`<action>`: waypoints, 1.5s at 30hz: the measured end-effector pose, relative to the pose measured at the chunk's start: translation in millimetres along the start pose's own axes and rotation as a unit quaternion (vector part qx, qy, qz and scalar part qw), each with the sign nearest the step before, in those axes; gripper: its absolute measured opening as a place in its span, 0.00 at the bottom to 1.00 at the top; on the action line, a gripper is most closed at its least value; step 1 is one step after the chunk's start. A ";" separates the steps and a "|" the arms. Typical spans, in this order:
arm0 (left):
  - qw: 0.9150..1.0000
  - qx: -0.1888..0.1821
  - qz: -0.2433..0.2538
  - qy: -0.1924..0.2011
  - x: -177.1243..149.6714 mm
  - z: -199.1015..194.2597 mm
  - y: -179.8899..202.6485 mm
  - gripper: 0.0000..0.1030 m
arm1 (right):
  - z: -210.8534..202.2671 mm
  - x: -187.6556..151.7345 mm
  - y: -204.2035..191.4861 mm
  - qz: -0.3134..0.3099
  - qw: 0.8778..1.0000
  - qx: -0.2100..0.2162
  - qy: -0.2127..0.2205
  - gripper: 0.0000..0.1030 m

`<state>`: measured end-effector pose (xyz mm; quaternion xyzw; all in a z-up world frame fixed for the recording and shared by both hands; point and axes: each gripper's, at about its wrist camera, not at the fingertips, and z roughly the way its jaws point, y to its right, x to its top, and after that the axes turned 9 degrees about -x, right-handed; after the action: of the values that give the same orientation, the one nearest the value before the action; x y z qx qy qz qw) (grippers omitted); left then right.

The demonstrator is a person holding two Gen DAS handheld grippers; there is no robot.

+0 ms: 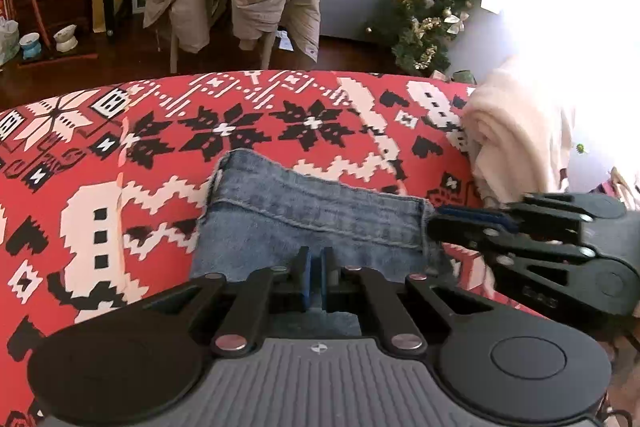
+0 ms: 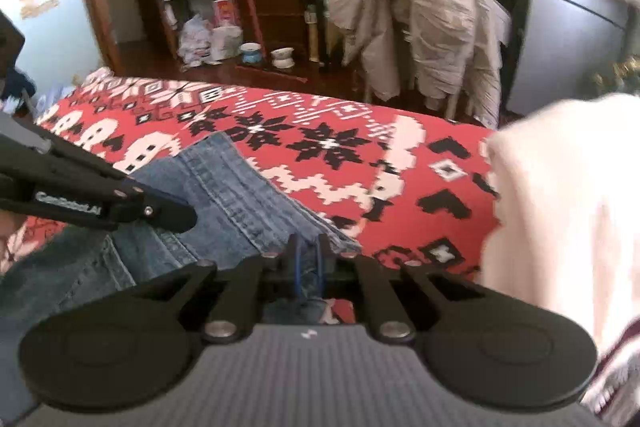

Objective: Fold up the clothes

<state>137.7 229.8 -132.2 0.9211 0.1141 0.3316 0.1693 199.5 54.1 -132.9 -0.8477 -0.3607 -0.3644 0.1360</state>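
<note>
The folded blue jeans (image 1: 304,223) lie on the table's red patterned cloth (image 1: 120,155), a cream sweater (image 1: 516,143) heaped just beside them on the right. The left tongs (image 1: 316,273) are pressed together, pinching the denim's near edge. The right tongs (image 2: 308,259) stand slightly parted with the jeans' corner between their pads, no clear squeeze visible.

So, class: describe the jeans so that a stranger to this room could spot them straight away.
Find the red patterned blanket with black and white snowflakes. On it lie the jeans, between the two claws. They are faded blue denim with stitched seams, unlike the fluffy cream garment at the blanket's right edge.
</note>
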 end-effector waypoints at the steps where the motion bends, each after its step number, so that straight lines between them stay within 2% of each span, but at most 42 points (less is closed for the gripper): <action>1: 1.000 -0.002 0.001 0.005 0.1 -4.7 2.5 0.04 | -9.8 -0.8 2.1 0.003 1.000 -0.001 0.003 0.15; 3: 1.000 0.007 0.009 0.019 -2.0 -16.8 9.0 0.08 | -34.0 -3.5 4.2 0.007 1.000 0.004 0.013 0.28; 5: 0.999 0.020 0.016 0.032 -7.0 -30.8 15.6 0.15 | -59.5 -6.5 2.5 0.007 1.000 -0.002 0.025 0.58; 6: 0.999 0.024 0.019 0.037 -9.7 -37.2 17.5 0.27 | -71.6 -8.9 0.2 0.006 0.999 -0.007 0.031 0.66; 7: 0.998 0.026 0.022 0.043 -14.0 -45.1 19.4 0.40 | -82.2 -11.8 -2.7 0.006 0.999 -0.012 0.038 0.83; 8: 0.998 0.026 0.024 0.051 -19.5 -54.1 21.0 0.44 | -92.0 -14.6 -5.6 0.005 0.999 -0.017 0.046 0.91; 10: 0.997 0.017 0.025 0.070 -31.0 -70.1 22.7 0.59 | -111.5 -21.7 -13.0 0.002 0.998 -0.019 0.058 0.95; 11: 0.996 0.009 0.025 0.081 -37.8 -79.2 23.0 0.62 | -119.7 -25.4 -16.8 0.003 0.998 -0.020 0.060 0.99; 12: 0.996 0.006 0.026 0.087 -44.4 -87.8 24.0 0.69 | -127.4 -29.3 -20.5 0.004 0.998 -0.021 0.062 0.99; 13: 0.996 0.014 0.029 0.087 -50.9 -94.9 26.2 0.77 | -135.1 -33.4 -24.0 0.004 0.998 -0.025 0.065 0.99; 15: 0.995 0.033 0.037 0.084 -64.0 -108.5 31.2 0.85 | -147.7 -41.7 -31.3 0.002 0.997 -0.033 0.067 0.99; 20: 0.993 0.075 0.076 0.053 -96.6 -127.0 37.2 0.87 | -167.4 -71.1 -50.5 -0.017 0.997 -0.037 0.062 0.99; 25: 0.989 0.093 0.104 0.049 -137.9 -131.1 41.4 0.87 | -176.6 -104.1 -73.6 -0.023 0.998 -0.031 0.051 0.99; 27: 0.988 0.104 0.109 0.031 -150.3 -126.5 44.7 0.87 | -178.9 -112.8 -80.6 -0.012 0.999 -0.012 0.049 0.96; 29: 0.991 0.096 0.091 0.027 -161.1 -122.0 44.2 0.87 | -176.5 -117.5 -90.4 -0.011 0.999 -0.001 0.037 0.69; 30: 0.992 0.087 0.084 0.029 -165.4 -120.8 43.2 0.87 | -173.3 -119.5 -96.9 -0.018 0.999 -0.007 0.034 0.60; 31: 0.994 0.073 0.077 0.034 -169.0 -119.6 42.1 0.86 | -168.6 -121.3 -102.4 -0.024 0.999 -0.014 0.028 0.32; 32: 0.995 0.060 0.073 0.041 -172.0 -119.0 41.4 0.86 | -162.3 -122.5 -106.1 -0.027 0.999 -0.016 0.017 0.11; 35: 0.993 0.054 0.088 0.056 -179.6 -116.7 48.3 0.86 | -144.0 -128.3 -107.3 -0.020 1.000 -0.019 -0.004 0.07; 38: 0.990 0.058 0.121 0.039 -184.5 -111.2 58.0 0.86 | -133.3 -137.5 -100.6 -0.022 0.999 -0.029 -0.022 0.03; 42: 0.992 0.031 0.124 0.022 -188.4 -106.6 63.1 0.85 | -142.7 -149.3 -88.3 -0.018 0.999 -0.030 -0.033 0.03; 44: 0.991 0.021 0.130 0.021 -188.5 -105.3 67.3 0.76 | -148.6 -154.6 -82.7 -0.016 0.999 -0.033 -0.040 0.03; 45: 0.991 0.014 0.132 0.024 -188.9 -105.0 69.6 0.67 | -154.1 -154.5 -80.1 -0.003 0.999 -0.027 -0.034 0.03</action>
<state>-66.2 129.8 -137.4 0.9220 0.0003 0.3717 0.1086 -10.7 -44.8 -138.7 -0.8619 -0.3576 -0.3456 0.0994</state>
